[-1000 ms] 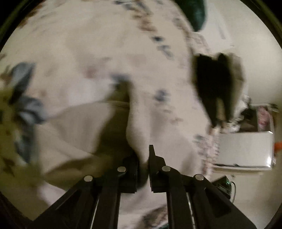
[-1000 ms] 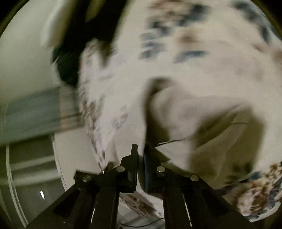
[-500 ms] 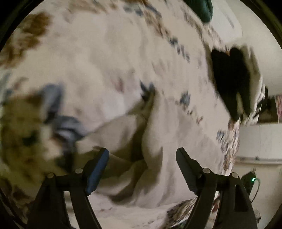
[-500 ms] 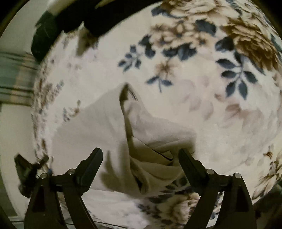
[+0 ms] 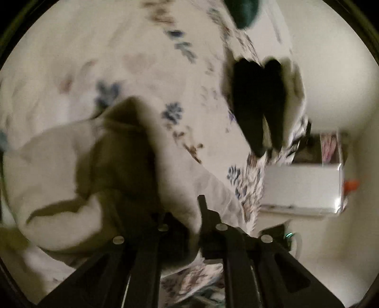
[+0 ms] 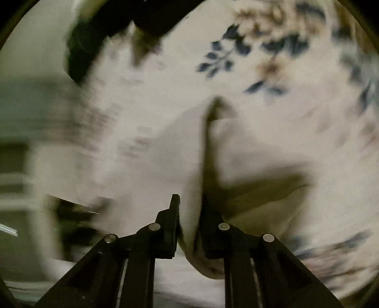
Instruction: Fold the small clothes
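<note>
A small cream garment point(image 5: 59, 165) lies crumpled on a floral bedspread point(image 5: 118, 47); it also shows in the right wrist view point(image 6: 170, 151). My left gripper point(image 5: 182, 213) is shut on a fold of the garment near its edge. My right gripper point(image 6: 189, 213) is shut on another fold of the same garment, with cloth bunched between its fingers. Both views are blurred by motion. The garment's far parts drape in folds with dark shadows.
A black and white item point(image 5: 258, 101) lies at the bed's right edge, also seen in the right wrist view point(image 6: 94, 35). A dark green thing point(image 5: 244, 9) lies at the far end. A white box point(image 5: 303, 187) stands beside the bed. The floral bedspread point(image 6: 260, 59) spreads beyond the garment.
Half a second ago both grippers were open above the garment. Both have now closed on folds of it, as they held it one second ago.
</note>
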A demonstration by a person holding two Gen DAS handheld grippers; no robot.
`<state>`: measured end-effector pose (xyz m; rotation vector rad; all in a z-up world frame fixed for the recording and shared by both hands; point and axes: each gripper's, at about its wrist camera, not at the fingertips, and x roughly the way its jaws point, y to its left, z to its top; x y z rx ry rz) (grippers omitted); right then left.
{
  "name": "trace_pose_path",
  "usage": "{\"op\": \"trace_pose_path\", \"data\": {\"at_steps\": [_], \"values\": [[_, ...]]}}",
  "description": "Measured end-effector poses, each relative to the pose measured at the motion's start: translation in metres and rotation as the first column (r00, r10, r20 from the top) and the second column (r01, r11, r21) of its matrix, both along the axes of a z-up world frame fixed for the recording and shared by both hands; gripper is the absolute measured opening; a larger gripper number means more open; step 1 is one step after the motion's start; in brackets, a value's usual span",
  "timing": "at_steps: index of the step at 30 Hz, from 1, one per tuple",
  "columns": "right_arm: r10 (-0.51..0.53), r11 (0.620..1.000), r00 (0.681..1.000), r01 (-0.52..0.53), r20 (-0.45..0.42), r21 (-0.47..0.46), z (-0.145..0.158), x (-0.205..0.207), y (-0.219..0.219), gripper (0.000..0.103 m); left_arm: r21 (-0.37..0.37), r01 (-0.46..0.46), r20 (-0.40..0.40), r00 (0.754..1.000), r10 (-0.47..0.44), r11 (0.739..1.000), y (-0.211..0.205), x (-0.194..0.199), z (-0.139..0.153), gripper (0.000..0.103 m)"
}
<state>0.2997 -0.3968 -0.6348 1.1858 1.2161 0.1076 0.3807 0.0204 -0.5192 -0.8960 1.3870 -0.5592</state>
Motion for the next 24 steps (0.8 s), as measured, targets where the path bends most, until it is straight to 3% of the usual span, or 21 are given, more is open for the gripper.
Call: {"op": "trace_pose_path", "data": {"at_steps": [1,2,3,5,6,7,8,9,10,11,12,15,18,22,23,24], "values": [[-0.066,0.989,0.998,0.064,0.010,0.135,-0.010,-0.005,-0.007,0.016,0.018,-0.025,-0.028,0.999,0.026,1.000,0.007,0.000,-0.010,0.007],[-0.140,0.941,0.990,0.135,-0.004,0.311,-0.028,-0.011,-0.015,0.015,0.067,-0.051,-0.055,0.997,0.055,0.996,0.014,0.000,-0.021,0.007],[-0.198,0.901,0.979,0.198,-0.039,0.385,-0.043,-0.016,-0.021,0.015,0.075,-0.092,-0.089,0.991,0.099,0.993,0.027,-0.001,-0.033,0.007],[-0.239,0.928,0.959,0.272,-0.154,0.254,-0.063,-0.028,-0.037,0.019,0.027,-0.152,-0.141,0.978,0.154,0.988,0.043,-0.003,-0.043,0.009],[-0.237,0.934,0.956,0.273,-0.172,0.231,-0.065,-0.030,-0.040,0.021,0.020,-0.162,-0.146,0.976,0.164,0.987,0.047,-0.004,-0.039,0.009],[-0.224,0.941,0.957,0.261,-0.182,0.214,-0.064,-0.031,-0.042,0.026,0.021,-0.157,-0.133,0.978,0.159,0.987,0.048,-0.004,-0.030,0.016],[-0.196,0.961,0.967,0.222,-0.166,0.162,-0.052,-0.031,-0.043,0.040,0.038,-0.144,-0.114,0.983,0.147,0.989,0.049,-0.004,-0.020,0.037],[-0.171,0.979,0.977,0.184,-0.131,0.092,-0.035,-0.030,-0.042,0.058,0.061,-0.130,-0.088,0.987,0.135,0.990,0.050,-0.004,-0.007,0.049],[-0.153,0.987,0.983,0.157,-0.103,0.034,-0.021,-0.028,-0.041,0.066,0.080,-0.121,-0.056,0.990,0.126,0.989,0.050,-0.004,0.005,0.069],[-0.124,0.991,0.989,0.120,-0.078,-0.055,-0.003,-0.027,-0.039,0.077,0.124,-0.110,-0.024,0.993,0.113,0.986,0.050,-0.004,0.017,0.075],[-0.090,0.986,0.994,0.080,-0.067,-0.146,0.011,-0.026,-0.036,0.079,0.186,-0.091,0.012,0.996,0.091,0.978,0.047,-0.003,0.027,0.075],[0.003,0.927,0.995,-0.042,-0.103,-0.372,0.030,-0.017,-0.029,0.093,0.359,-0.033,0.071,0.997,0.008,0.933,0.040,0.003,0.035,0.076],[0.070,0.881,0.980,-0.148,-0.187,-0.449,0.013,-0.005,-0.016,0.094,0.404,0.007,0.035,0.999,-0.024,0.915,0.046,0.001,0.015,0.076],[0.161,0.869,0.952,-0.261,-0.259,-0.420,-0.014,0.015,0.007,0.096,0.430,0.053,0.015,0.998,-0.066,0.901,0.039,0.002,0.001,0.077],[0.169,0.880,0.952,-0.262,-0.255,-0.396,-0.016,0.016,0.012,0.088,0.435,0.059,0.013,0.997,-0.071,0.899,0.038,0.001,-0.001,0.077],[0.177,0.882,0.956,-0.259,-0.234,-0.393,-0.015,0.017,0.016,0.062,0.431,0.060,0.015,0.997,-0.074,0.900,0.036,0.001,-0.001,0.077]]}}
